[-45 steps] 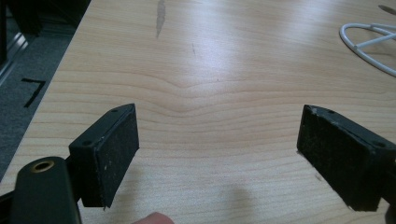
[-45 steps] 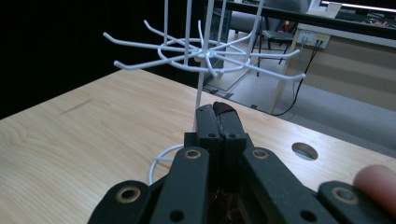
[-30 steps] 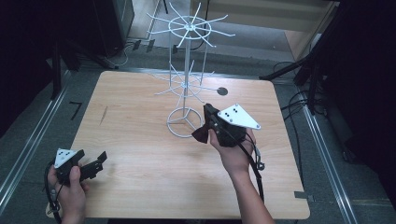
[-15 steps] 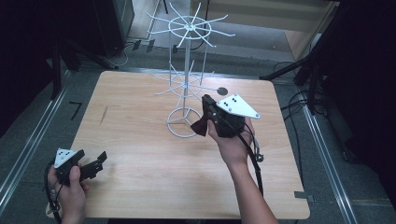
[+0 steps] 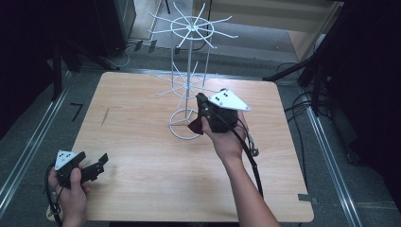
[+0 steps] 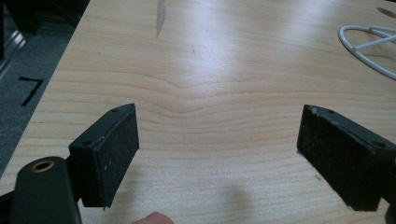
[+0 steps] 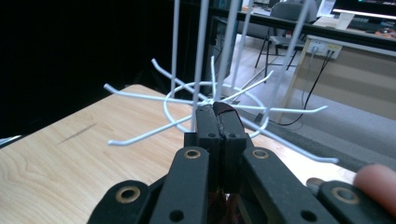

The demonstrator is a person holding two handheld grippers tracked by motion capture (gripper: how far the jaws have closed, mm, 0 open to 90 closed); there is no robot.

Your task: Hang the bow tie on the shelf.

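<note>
My right claw [image 7: 218,112] is pressed together on a thin dark reddish piece of cloth [image 7: 227,111], whose edge peeps out between the black pads at the tips. In the high view the same cloth [image 5: 194,126] hangs as a small dark flap below that claw [image 5: 202,106], above the round wire foot of the rack. My right hand [image 5: 227,137] holds the claw body from beneath, and the grey three-cornered plate sits on top of it.

Just ahead of the clamped tips stands the white wire display rack [image 7: 205,93], with its lower ring of curved hooks fanning out around thin upright rods. The tips are right beside those hooks; I cannot tell whether the cloth touches one. In the high view the rack [image 5: 189,71] rises from the far middle of the light wooden table [image 5: 142,156], with a second ring of hooks at its top.

My left claw [image 6: 219,149] is spread wide, with only bare wood between its black pads. It sits low at the near left corner of the table, well apart from the rack, held in my left hand [image 5: 71,189].
</note>
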